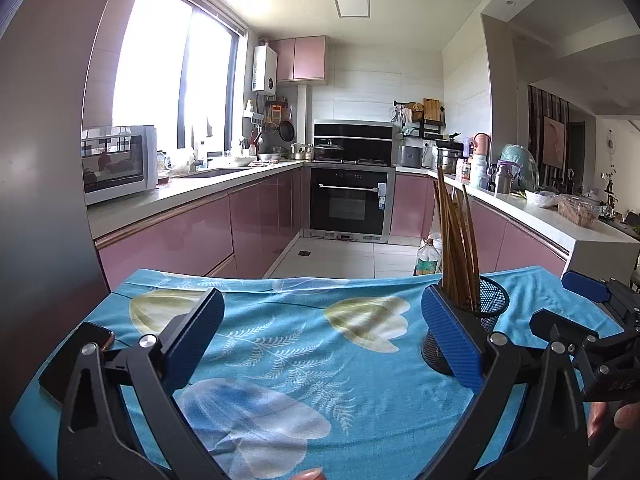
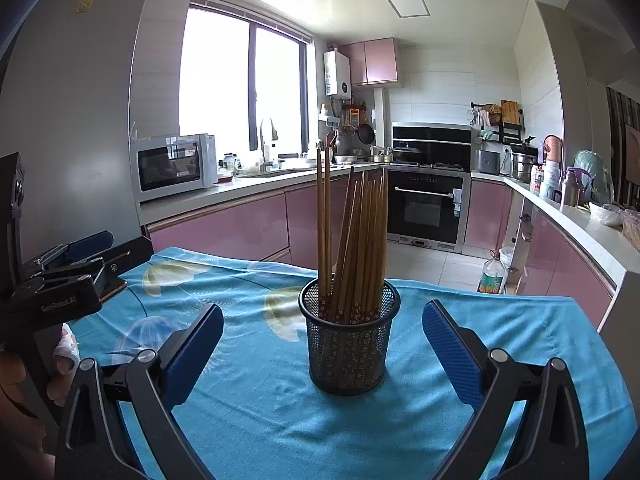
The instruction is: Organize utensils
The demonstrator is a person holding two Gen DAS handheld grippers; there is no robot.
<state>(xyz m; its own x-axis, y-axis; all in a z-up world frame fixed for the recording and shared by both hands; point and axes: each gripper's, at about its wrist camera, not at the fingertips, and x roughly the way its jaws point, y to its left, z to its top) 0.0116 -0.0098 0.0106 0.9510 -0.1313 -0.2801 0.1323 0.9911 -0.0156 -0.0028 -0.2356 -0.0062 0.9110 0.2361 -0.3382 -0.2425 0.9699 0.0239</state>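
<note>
Chopsticks (image 2: pixel 352 236) upright in mesh holder (image 2: pixel 349 344) on blue cloth (image 2: pixel 256 412), both grippers wide, empty, phone (image 1: pixel 76 356) nearby

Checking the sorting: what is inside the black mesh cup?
The black mesh cup holds upright wooden chopsticks; their floral ends show through the mesh, its bottom is hidden.

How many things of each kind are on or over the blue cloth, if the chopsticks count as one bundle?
Black mesh holder: 1
Chopstick bundle, standing in the holder: 1
Flat dark phone-like device: 1
Open tools: 2, the left tool and the right tool
Total: 5
</note>
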